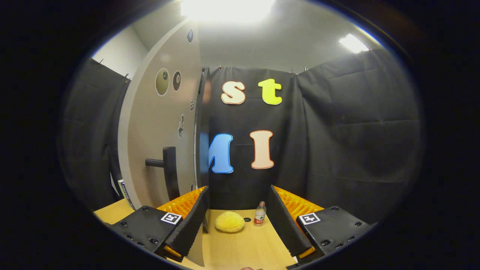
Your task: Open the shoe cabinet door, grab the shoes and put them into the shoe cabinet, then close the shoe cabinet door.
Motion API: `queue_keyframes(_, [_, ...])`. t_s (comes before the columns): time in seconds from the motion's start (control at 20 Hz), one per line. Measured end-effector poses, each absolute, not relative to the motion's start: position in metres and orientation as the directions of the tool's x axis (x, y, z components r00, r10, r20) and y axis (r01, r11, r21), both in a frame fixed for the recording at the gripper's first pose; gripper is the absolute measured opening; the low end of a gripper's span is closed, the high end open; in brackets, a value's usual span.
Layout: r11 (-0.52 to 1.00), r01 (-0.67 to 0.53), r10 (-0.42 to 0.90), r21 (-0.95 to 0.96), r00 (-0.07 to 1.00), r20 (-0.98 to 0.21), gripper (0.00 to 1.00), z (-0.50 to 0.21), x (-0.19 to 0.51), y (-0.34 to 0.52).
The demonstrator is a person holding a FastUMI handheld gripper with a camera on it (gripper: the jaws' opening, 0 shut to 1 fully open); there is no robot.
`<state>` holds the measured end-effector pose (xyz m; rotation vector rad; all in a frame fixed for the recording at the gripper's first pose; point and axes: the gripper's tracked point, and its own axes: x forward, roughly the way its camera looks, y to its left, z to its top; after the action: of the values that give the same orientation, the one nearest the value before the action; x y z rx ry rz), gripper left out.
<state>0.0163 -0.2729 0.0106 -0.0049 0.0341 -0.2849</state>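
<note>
Gripper spread wide, nothing between the fingers. Shoe cabinet door swung open, edge-on just beyond the left finger, black handle jutting toward the left. Yellow fluffy shoe on the wooden table ahead, between the fingers, near the table's far edge. Small bottle upright just right of it, apart. Open tabletop from fingers to shoe.

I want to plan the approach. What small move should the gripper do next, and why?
Probably swing slightly left toward the black handle on the cabinet door. The gripper is open and empty, and the door stands beside the left finger, edge-on. The yellow slipper and bottle lie beyond the fingers on the table.
</note>
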Motion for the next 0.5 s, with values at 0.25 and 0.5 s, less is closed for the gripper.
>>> queue_keyframes(0.25, [0.968,0.249,-0.250,-0.024,0.967,-0.049,0.95,0.009,0.031,-0.265])
queue_keyframes(0.5, [0.972,0.234,-0.232,0.024,0.971,-0.063,0.95,0.006,0.031,-0.251])
